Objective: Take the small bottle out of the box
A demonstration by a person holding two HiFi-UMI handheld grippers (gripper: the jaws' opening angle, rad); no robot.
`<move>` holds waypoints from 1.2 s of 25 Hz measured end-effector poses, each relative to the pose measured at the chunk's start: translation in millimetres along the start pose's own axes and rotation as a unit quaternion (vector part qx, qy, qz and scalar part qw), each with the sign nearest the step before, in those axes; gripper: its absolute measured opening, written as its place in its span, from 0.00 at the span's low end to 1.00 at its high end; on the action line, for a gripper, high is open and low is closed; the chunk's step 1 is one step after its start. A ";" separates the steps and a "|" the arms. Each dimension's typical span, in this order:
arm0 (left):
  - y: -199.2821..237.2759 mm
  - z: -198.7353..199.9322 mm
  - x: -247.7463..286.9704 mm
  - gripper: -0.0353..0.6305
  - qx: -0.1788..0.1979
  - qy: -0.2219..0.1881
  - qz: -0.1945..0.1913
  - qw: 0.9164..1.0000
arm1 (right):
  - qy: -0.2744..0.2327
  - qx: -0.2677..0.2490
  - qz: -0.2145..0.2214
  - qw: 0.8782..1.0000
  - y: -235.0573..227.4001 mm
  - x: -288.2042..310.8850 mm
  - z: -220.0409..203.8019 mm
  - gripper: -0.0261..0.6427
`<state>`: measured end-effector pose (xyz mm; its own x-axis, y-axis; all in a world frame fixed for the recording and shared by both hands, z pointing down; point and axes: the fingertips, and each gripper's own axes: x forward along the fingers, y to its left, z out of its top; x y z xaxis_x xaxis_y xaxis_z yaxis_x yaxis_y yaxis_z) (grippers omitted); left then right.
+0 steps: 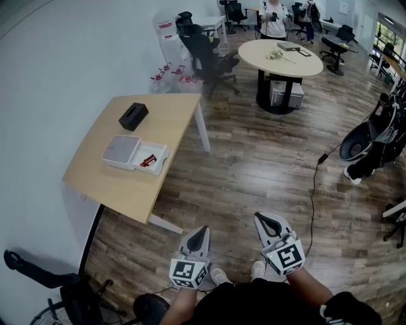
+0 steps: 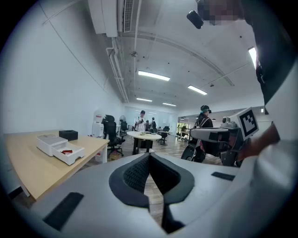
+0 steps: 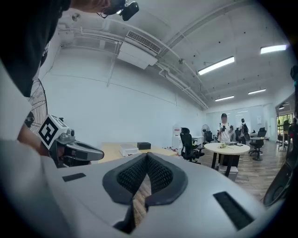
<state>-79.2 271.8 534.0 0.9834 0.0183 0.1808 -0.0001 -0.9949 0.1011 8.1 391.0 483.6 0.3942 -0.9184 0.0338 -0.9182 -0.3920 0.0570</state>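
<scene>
Closest to the camera, both grippers are held low over the plank floor (image 1: 266,165), side by side, well apart from the furniture. The left gripper (image 1: 200,233) has its jaws pressed together at the tips with nothing between them. The right gripper (image 1: 271,222) is clenched the same way, pads meeting and empty (each gripper's own view shows only floor past the closed tips).

Further ahead and to the left stands the wooden table (image 1: 120,184). On it lies the white box (image 1: 122,150), its open compartment on the side toward the table's right edge. The small bottle (image 1: 148,160), red, lies on its side inside that open compartment, untouched by either gripper. Just beyond the box, on the same tabletop, sits a black container (image 1: 133,116).

Past the table's far corner is a black office chair (image 1: 209,54), then a round table (image 1: 288,58), and at the back of the room a person (image 1: 274,19) stands.
</scene>
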 end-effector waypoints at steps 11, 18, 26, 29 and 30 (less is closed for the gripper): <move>-5.8 2.1 -9.1 0.07 -0.001 -0.007 0.008 1.000 | -0.031 -0.015 0.005 0.999 -4.9 -6.4 22.2 0.06; 21.2 4.1 -29.8 0.07 -0.001 -0.011 0.018 1.000 | -0.073 0.027 0.006 0.997 16.7 4.9 35.1 0.06; 63.8 6.6 -61.7 0.07 -0.003 -0.019 0.020 1.000 | -0.071 0.018 0.010 0.997 59.0 32.5 36.8 0.06; 78.7 9.3 -68.2 0.07 0.007 -0.021 0.013 1.000 | -0.070 0.015 0.012 0.997 76.8 44.3 33.6 0.06; 83.8 11.1 -68.5 0.07 0.010 -0.024 0.013 1.000 | -0.071 0.017 0.013 0.997 81.5 48.5 33.5 0.06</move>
<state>-144.6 186.1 519.2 0.9905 -0.0121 0.1368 -0.0227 -0.9968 0.0768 -49.0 312.7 456.5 0.3624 -0.9258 -0.1073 -0.9300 -0.3668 0.0234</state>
